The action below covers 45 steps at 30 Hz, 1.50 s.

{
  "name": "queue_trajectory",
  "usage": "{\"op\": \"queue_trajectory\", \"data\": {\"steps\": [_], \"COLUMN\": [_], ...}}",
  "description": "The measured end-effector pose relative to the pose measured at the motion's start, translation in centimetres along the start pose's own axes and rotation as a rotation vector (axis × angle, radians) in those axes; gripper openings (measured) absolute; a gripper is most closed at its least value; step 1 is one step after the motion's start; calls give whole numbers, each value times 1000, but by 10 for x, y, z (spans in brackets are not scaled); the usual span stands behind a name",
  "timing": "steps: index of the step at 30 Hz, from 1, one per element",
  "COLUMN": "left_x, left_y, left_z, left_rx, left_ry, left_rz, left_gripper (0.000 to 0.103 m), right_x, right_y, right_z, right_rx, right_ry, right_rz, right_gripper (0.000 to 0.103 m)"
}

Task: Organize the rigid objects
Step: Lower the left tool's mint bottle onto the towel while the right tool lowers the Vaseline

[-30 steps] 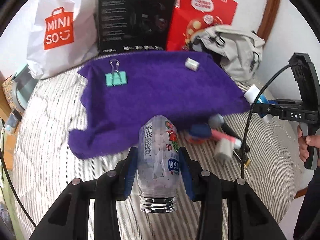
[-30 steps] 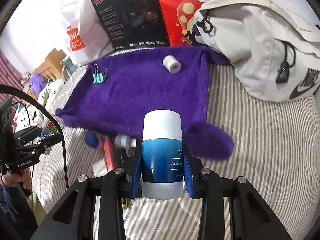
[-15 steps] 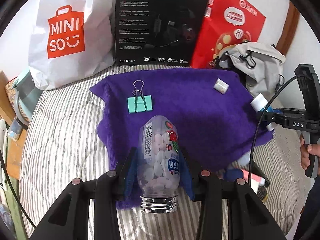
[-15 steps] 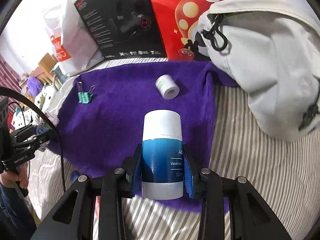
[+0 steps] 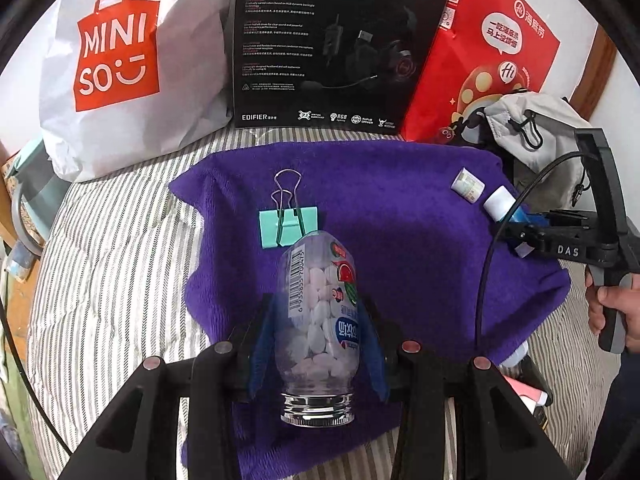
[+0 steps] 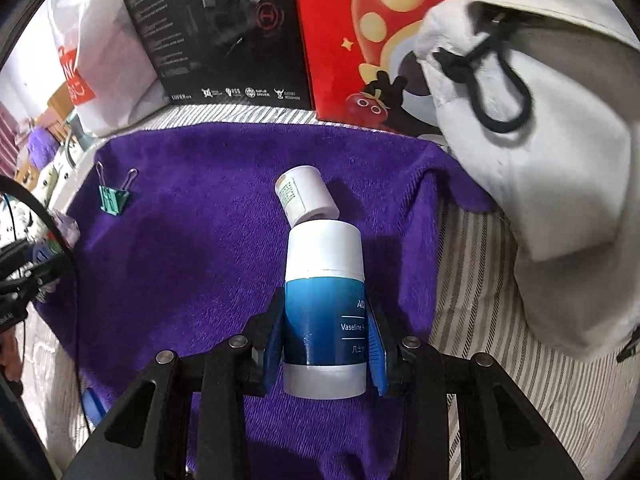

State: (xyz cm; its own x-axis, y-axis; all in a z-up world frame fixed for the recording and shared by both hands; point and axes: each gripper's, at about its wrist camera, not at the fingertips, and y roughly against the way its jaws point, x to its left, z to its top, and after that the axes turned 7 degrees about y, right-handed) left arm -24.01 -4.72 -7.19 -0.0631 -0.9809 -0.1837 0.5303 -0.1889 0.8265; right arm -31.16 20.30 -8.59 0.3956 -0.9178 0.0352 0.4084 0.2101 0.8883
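Left gripper (image 5: 318,344): jaws are closing on a clear candy bottle (image 5: 320,320), gripping its middle so the ends are staying free.
Candy bottle axis: long axis is running along the fingers, cap end facing the camera, base pointing toward the green binder clip (image 5: 287,226).
Right gripper (image 6: 325,344): jaws are clamping a blue-and-white lotion bottle (image 6: 325,304) around its blue body.
Lotion bottle axis: lying along the fingers, its white end pointing toward the small white roll (image 6: 306,196).
Location: both bottles are hanging over the purple towel (image 5: 400,248), probably the sorting spot, each heading for an item already lying there.
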Motion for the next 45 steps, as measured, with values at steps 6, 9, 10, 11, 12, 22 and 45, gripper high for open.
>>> {"op": "queue_trajectory", "data": {"steps": [6, 9, 10, 11, 12, 22, 45], "left_x": [-1, -3, -4, -4, -4, -8, -20], "left_y": [-10, -18, -20, -23, -26, -38, -6], "left_z": [4, 6, 6, 6, 7, 7, -20], "left_rx": [8, 15, 16, 17, 21, 8, 38], "left_ry": [-1, -2, 0, 0, -5, -38, -83], "left_rz": [18, 32, 37, 42, 55, 111, 199], "left_gripper": [39, 39, 39, 39, 39, 39, 60], "right_x": [6, 7, 7, 6, 5, 3, 2], "right_y": [-4, -4, -4, -4, -4, 33, 97], "right_z": [1, 0, 0, 0, -1, -16, -102], "right_rx": [1, -3, -3, -1, 2, -23, -68], "right_ry": [40, 71, 76, 78, 76, 56, -94], "right_rz": [-36, -44, -40, -28, -12, 13, 117], "right_gripper": [37, 38, 38, 41, 43, 58, 64]}}
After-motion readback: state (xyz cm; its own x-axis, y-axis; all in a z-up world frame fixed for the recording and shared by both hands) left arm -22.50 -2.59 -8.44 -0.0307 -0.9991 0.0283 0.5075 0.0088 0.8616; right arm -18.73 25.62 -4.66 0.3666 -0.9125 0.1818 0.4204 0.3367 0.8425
